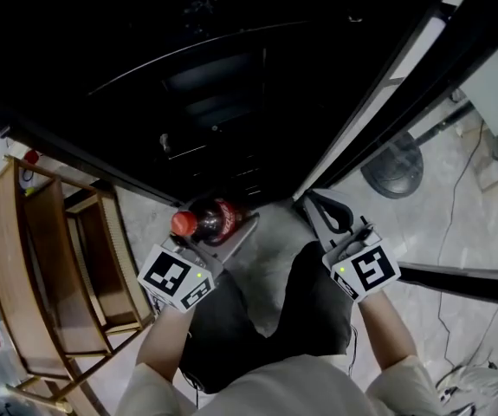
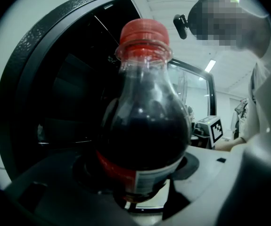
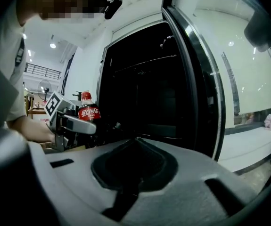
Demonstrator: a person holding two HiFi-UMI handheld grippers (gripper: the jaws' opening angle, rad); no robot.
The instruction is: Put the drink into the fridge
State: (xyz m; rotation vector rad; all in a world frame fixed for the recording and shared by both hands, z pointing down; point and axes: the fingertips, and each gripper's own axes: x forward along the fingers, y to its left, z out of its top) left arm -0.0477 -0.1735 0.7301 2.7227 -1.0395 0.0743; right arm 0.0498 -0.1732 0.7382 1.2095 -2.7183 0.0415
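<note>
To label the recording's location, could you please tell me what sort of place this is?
Probably an indoor hall or test room: an open fridge, a wooden shelf and a pale tiled floor.

1. Ahead of us stands the open fridge (image 1: 188, 85), with its door (image 1: 404, 66) swung out on our right.
2. The bottle (image 1: 207, 222) sits upright between the jaws of our left gripper (image 1: 223, 232), just before the fridge's opening.
3. Our right gripper (image 1: 316, 213) is to the right of the bottle, near the door's lower edge.
4. A wooden rack (image 1: 49, 267) stands on our left, and a round base (image 1: 391, 167) rests on the floor beyond the door.
</note>
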